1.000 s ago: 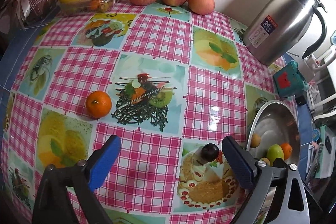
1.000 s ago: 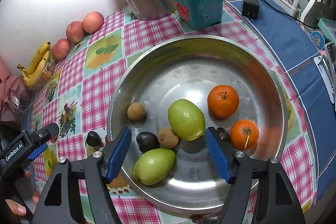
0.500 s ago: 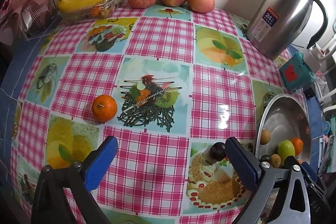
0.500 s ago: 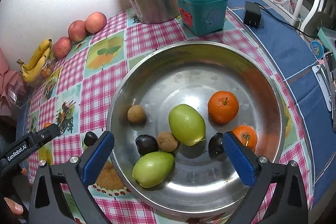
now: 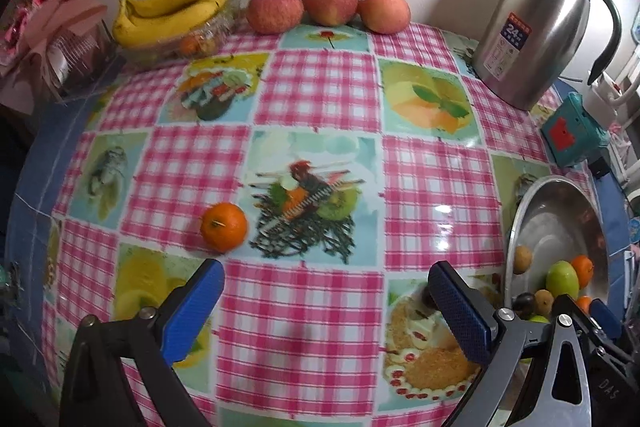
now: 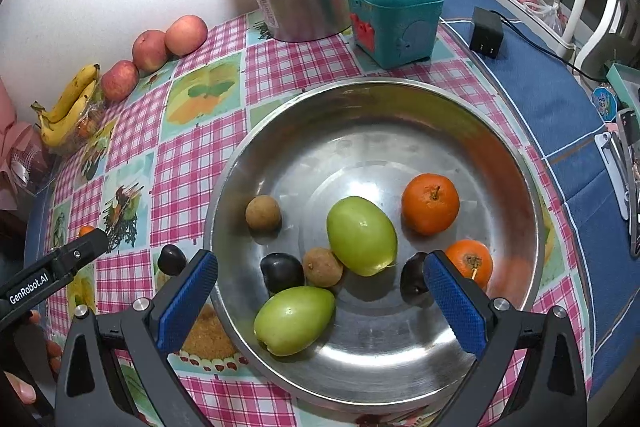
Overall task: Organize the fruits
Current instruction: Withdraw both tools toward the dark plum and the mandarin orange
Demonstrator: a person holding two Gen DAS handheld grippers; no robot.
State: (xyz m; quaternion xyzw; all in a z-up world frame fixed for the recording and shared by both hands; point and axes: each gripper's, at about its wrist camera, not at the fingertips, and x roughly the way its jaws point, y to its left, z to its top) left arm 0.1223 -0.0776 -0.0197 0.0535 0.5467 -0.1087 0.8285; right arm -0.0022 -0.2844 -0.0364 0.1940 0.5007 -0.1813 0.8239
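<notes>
A steel bowl (image 6: 520,155) holds two green fruits (image 6: 362,235), two oranges (image 6: 430,203), two small brown fruits (image 6: 263,213) and two dark plums (image 6: 281,271). My right gripper (image 6: 320,261) hangs open over the bowl's near side with nothing between its fingers. One plum (image 6: 414,281) lies just beside its right finger. My left gripper (image 5: 325,271) stands open and empty above the checked tablecloth. A loose orange (image 5: 223,227) sits just beyond its left fingertip. A dark plum (image 5: 426,297) on the cloth is half hidden behind its right finger.
Bananas (image 5: 176,7) on a clear tray and three apples (image 5: 330,1) line the wall. A steel kettle (image 5: 532,39) and a teal box (image 6: 394,21) stand behind the bowl. A black charger (image 6: 486,37) lies on the blue cloth at the right. A person's hand (image 6: 20,387) shows at the lower left.
My right gripper's jaws have spread wide, and the plum near its right finger lies free in the bowl. The left gripper has rolled a little, so the loose orange sits nearer its left finger.
</notes>
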